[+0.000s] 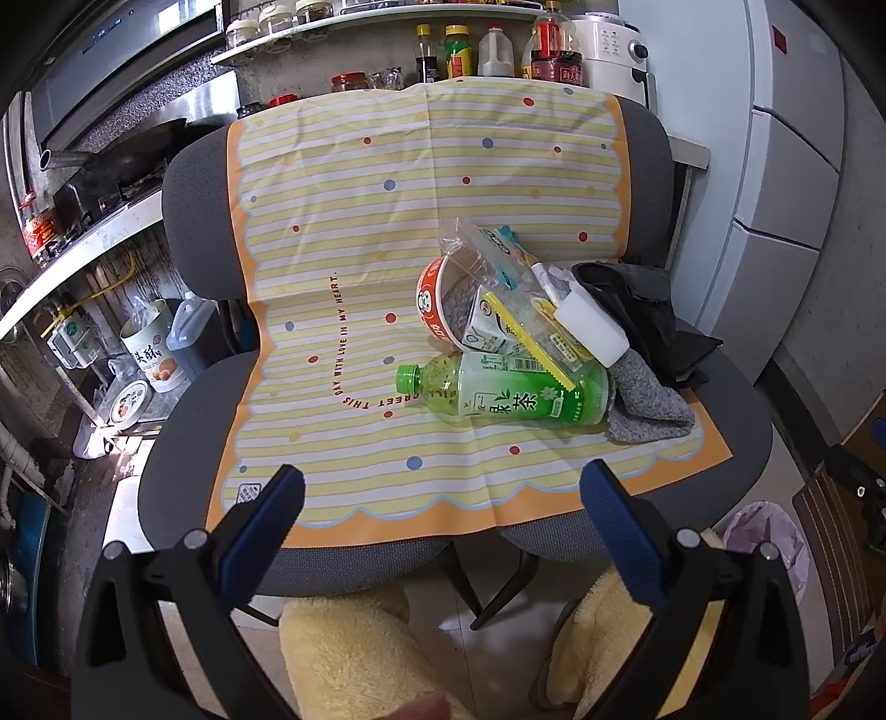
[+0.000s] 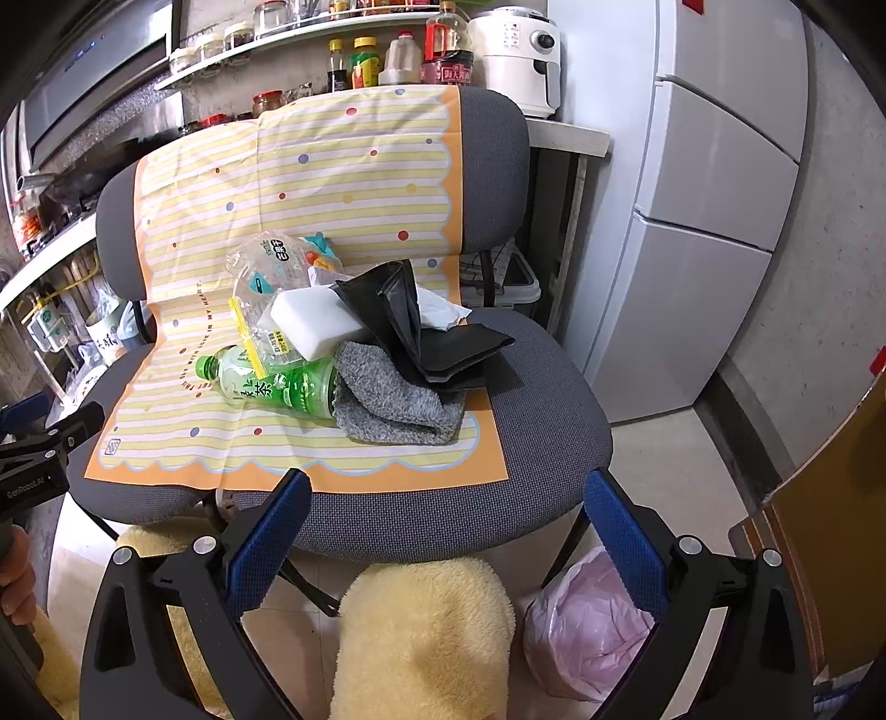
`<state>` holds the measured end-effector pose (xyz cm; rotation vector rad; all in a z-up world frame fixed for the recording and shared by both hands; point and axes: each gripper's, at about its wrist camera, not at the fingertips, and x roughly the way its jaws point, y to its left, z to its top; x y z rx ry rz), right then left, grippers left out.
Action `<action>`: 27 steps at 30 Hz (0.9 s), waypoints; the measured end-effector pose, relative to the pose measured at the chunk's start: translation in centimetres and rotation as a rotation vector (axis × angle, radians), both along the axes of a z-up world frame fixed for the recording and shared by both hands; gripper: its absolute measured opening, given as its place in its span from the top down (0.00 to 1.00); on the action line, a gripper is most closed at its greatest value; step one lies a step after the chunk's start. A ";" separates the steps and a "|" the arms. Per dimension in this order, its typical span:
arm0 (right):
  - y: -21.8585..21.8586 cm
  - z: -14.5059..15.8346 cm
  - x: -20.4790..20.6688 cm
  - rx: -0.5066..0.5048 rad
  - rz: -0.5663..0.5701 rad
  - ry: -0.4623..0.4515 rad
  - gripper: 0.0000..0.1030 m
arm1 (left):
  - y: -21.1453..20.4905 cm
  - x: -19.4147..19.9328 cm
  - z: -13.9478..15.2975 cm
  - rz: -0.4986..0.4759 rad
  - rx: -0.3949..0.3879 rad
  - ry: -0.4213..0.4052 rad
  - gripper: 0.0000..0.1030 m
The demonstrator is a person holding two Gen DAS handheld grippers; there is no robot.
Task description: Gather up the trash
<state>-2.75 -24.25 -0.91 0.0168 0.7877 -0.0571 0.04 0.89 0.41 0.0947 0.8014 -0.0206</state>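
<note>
A pile of trash lies on a striped yellow mat spread over a grey chair. It holds a green tea bottle on its side, a red noodle cup, a clear plastic bag, a white sponge block, a grey cloth and a black bag. My left gripper is open and empty, before the chair's front edge. My right gripper is open and empty too.
A pink-lined trash bag sits on the floor right of the chair. Fuzzy yellow slippers are below the grippers. A fridge stands right; a kitchen counter with bottles lies behind.
</note>
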 end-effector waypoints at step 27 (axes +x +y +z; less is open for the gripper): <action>0.0 -0.4 -0.1 0.001 -0.003 0.005 0.06 | 0.0 0.0 0.0 0.004 -0.003 -0.002 0.06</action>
